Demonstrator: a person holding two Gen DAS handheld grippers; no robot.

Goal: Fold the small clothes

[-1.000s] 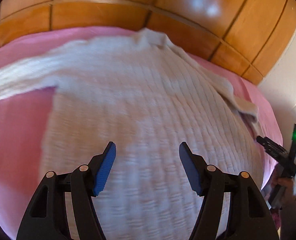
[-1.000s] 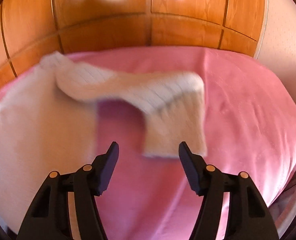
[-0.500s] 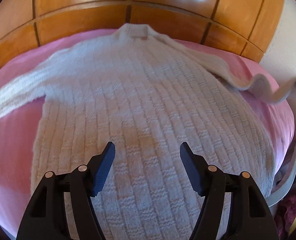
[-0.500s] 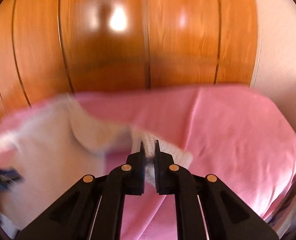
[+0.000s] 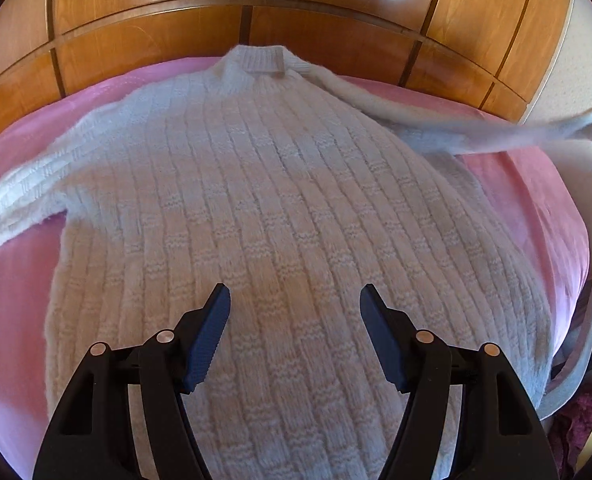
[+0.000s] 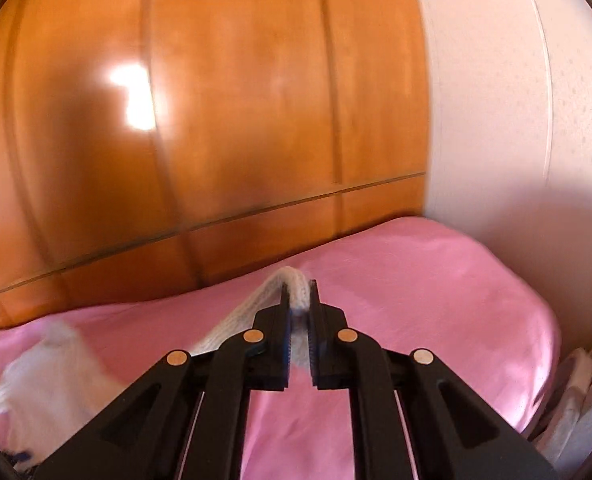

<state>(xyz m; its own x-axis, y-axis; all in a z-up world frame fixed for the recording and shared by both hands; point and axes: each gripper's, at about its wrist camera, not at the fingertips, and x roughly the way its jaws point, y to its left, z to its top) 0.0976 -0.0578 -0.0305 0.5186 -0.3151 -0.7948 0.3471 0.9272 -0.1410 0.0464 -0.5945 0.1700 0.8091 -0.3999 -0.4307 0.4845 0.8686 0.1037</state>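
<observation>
A white knitted sweater (image 5: pixel 280 216) lies flat on a pink bed cover (image 5: pixel 12 304), collar toward the wooden wall. My left gripper (image 5: pixel 294 304) is open and empty, hovering over the sweater's lower body. My right gripper (image 6: pixel 297 298) is shut on the sweater's right sleeve (image 6: pixel 292 286) near the cuff and holds it lifted off the bed. In the left wrist view that sleeve (image 5: pixel 495 134) stretches out to the right, raised and blurred. The left sleeve (image 5: pixel 12 204) lies out to the left.
A wooden panelled wall (image 5: pixel 296 20) stands behind the bed. A white wall (image 6: pixel 515 120) is on the right. The bed's right edge (image 5: pixel 575 240) drops off, with dark red fabric (image 5: pixel 579 420) and other items beside it.
My right gripper closed on the sleeve and pulled it up and out to the right, stretching it straight. My left gripper stayed open over the sweater body.
</observation>
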